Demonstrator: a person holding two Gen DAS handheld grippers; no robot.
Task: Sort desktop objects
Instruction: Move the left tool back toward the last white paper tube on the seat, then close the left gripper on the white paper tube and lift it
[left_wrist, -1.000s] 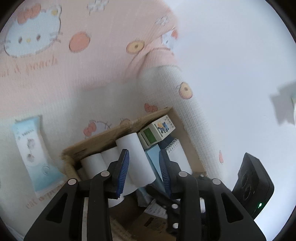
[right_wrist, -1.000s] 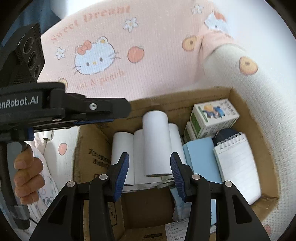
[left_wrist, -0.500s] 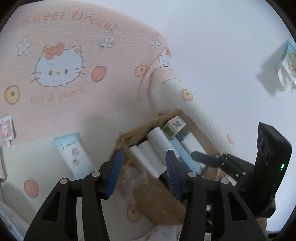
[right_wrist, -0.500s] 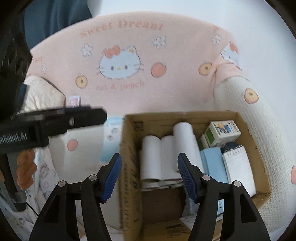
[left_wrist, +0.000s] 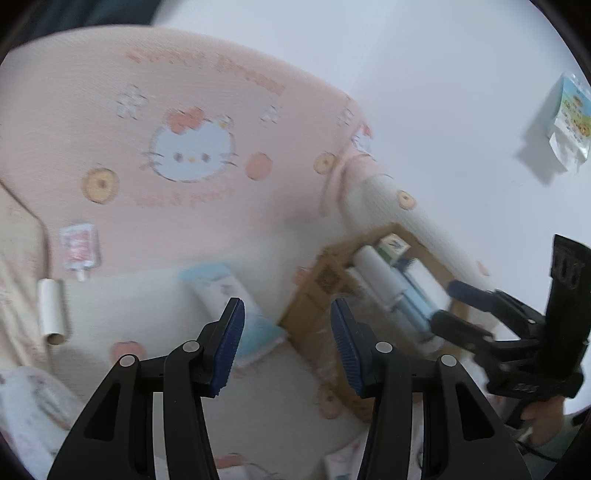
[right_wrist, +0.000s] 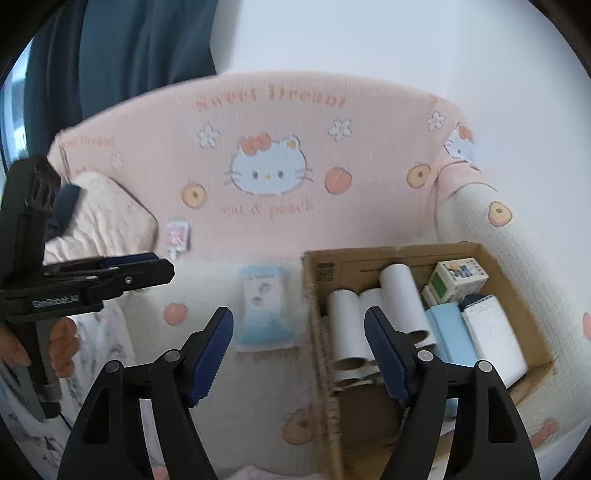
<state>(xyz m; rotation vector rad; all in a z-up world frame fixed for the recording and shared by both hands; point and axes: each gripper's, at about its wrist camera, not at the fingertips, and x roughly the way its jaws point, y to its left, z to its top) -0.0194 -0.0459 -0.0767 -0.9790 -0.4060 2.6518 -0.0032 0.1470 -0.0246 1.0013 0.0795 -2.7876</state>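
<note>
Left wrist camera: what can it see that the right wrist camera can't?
Only the left wrist view shows a loose white tube lying on the cushion and a colourful packet on the wall. Only the right wrist view shows a dark blue curtain and the spiral notepad clearly. Both show the cardboard box of white rolls, the light blue pouch, the small red sachet, and both grippers empty.

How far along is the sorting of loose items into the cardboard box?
Done: white paper rolls, a light blue pad and a spiral notepad lie in the brown cardboard box. In hand: nothing; the left gripper is open, the right gripper opening. Left: blue tissue pack, small sachet, stray white roll.
</note>
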